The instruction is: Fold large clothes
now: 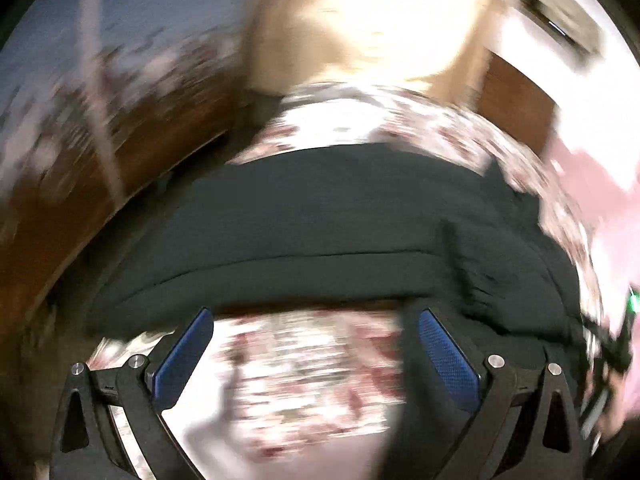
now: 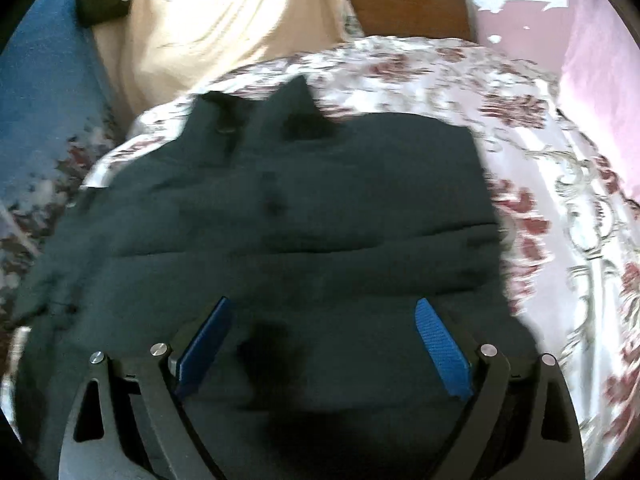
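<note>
I see the dark garment [image 2: 280, 208] lying on the bed, spread over the floral bedspread [image 2: 520, 160], with its long axis running left to right across both wrist views. From the right tool [image 2: 322, 344] the garment lies directly below and ahead; the blue pads [image 2: 442, 348] stand wide apart and hold nothing, with cloth beneath the gap but no contact that I can confirm. From the left tool [image 1: 316, 348] the garment [image 1: 320, 224] lies just ahead as a folded band, while bedspread [image 1: 312, 380] shows between its pads [image 1: 448, 356]; this tool is also wide and empty. I judge the right tool to be nearer to the cloth. The left view is heavily blurred, so edge detail there is unreliable.
</note>
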{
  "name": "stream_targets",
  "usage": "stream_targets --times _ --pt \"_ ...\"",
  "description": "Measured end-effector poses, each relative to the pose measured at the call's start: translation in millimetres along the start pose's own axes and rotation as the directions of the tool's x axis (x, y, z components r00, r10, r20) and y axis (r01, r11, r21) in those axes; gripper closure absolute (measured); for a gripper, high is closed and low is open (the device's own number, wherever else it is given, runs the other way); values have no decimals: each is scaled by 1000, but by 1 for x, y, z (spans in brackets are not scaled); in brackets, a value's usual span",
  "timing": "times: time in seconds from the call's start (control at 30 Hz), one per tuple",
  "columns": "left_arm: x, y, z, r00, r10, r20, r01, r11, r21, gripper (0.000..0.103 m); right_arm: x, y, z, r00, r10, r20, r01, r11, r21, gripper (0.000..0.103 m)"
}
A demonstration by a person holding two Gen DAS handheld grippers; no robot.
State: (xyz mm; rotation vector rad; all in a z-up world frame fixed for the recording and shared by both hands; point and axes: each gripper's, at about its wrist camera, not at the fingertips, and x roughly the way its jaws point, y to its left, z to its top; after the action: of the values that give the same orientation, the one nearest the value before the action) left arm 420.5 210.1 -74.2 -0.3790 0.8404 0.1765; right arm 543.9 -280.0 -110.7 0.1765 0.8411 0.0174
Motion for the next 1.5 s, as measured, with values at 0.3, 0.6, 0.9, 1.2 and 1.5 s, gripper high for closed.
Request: stream_targets --times 0.3,0.6,0.9,1.2,1.5 --pt "33 113 -3 989 -150 -4 136 901 -412 0 -7 146 -17 985 170 -7 -168 966 -194 12" --pt "70 181 -25 984 -177 2 133 733 -667 1 26 248 -15 994 108 13 -98 945 -313 12" --pt "88 197 -32 978 -208 19 156 670 -726 37 50 268 -34 999 36 19 -25 921 -388 9" --pt "73 207 -27 975 -173 141 221 675 -704 93 56 270 -46 999 36 30 -21 916 -401 2" --pt "7 170 8 937 -75 342 243 841 -482 97 61 266 -44 998 56 27 -41 920 -390 2"
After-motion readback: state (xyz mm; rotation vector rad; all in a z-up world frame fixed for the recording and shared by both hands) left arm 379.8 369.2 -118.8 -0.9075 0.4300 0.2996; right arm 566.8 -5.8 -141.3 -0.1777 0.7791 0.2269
